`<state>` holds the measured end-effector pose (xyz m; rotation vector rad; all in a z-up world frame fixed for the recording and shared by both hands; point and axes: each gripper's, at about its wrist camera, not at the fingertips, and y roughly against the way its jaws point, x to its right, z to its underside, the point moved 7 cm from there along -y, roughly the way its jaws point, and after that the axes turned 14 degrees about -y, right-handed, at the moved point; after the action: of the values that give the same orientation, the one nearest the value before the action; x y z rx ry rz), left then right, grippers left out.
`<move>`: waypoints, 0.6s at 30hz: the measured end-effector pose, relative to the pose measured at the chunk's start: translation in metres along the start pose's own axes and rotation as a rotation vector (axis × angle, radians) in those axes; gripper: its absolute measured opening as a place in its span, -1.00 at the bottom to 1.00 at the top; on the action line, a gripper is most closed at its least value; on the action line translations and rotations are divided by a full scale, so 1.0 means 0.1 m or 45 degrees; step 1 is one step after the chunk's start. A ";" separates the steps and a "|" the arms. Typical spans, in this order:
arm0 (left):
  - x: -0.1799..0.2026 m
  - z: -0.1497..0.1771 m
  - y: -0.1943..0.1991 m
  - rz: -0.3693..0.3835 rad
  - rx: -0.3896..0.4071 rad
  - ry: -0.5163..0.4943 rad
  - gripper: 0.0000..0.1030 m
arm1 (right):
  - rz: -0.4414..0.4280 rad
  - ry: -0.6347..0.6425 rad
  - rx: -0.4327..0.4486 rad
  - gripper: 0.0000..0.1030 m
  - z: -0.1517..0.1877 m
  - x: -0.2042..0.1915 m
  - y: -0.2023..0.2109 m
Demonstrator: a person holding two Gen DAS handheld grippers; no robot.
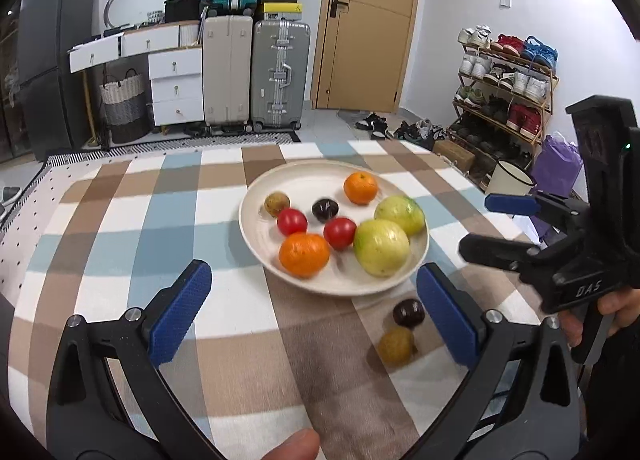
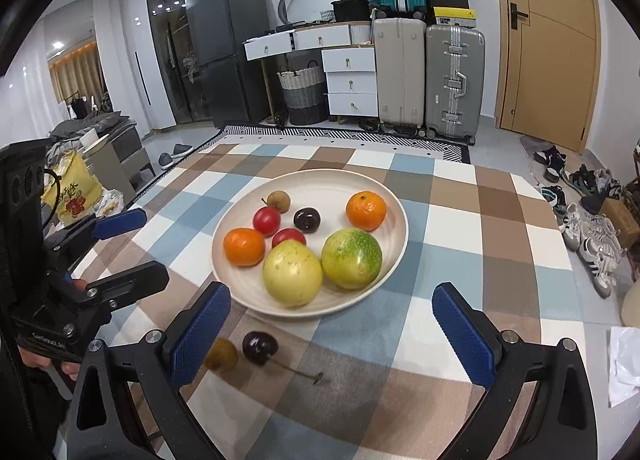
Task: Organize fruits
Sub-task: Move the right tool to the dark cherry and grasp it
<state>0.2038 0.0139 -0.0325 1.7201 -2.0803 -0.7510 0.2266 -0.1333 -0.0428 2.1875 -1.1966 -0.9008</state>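
Note:
A cream plate [image 1: 256,228] [image 2: 320,184] on the checked tablecloth holds two oranges [image 1: 304,259], two yellow-green fruits [image 2: 292,274], two small red fruits [image 1: 339,232], a dark plum [image 2: 307,219] and a brown fruit [image 1: 277,203]. In front of the plate, on the cloth, lie a second dark fruit [image 1: 408,312] [image 2: 260,347] and a second brown fruit [image 1: 396,346] [image 2: 222,354]. My left gripper [image 1: 314,276] [image 2: 150,246] is open and empty, with those two loose fruits just inside its right finger. My right gripper [image 2: 330,296] [image 1: 476,226] is also open and empty, near the plate's front rim.
The table's far edge [image 2: 320,146] drops to a patterned rug. Suitcases [image 2: 452,80], white drawers [image 2: 352,76] and a fridge stand at the back wall. A shoe rack [image 1: 504,100] is to the right. A hand [image 1: 616,308] holds the right gripper.

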 end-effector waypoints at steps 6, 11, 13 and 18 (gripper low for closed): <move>0.12 0.22 0.14 0.013 -0.006 -0.004 0.99 | -0.007 -0.026 0.004 0.99 0.08 0.06 0.10; 0.23 0.32 0.11 0.022 -0.042 -0.029 0.99 | 0.009 -0.004 -0.034 0.99 0.17 0.06 0.05; 0.28 0.33 0.06 0.026 -0.060 -0.048 0.99 | 0.026 0.004 -0.065 0.99 0.20 0.07 -0.02; 0.36 0.40 -0.02 0.044 -0.106 -0.078 0.99 | 0.059 0.036 -0.152 0.99 0.34 0.07 -0.20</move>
<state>0.1745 -0.0145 -0.0685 1.6325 -2.0823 -0.8771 0.2149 -0.1330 -0.0810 2.0630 -1.1457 -0.8955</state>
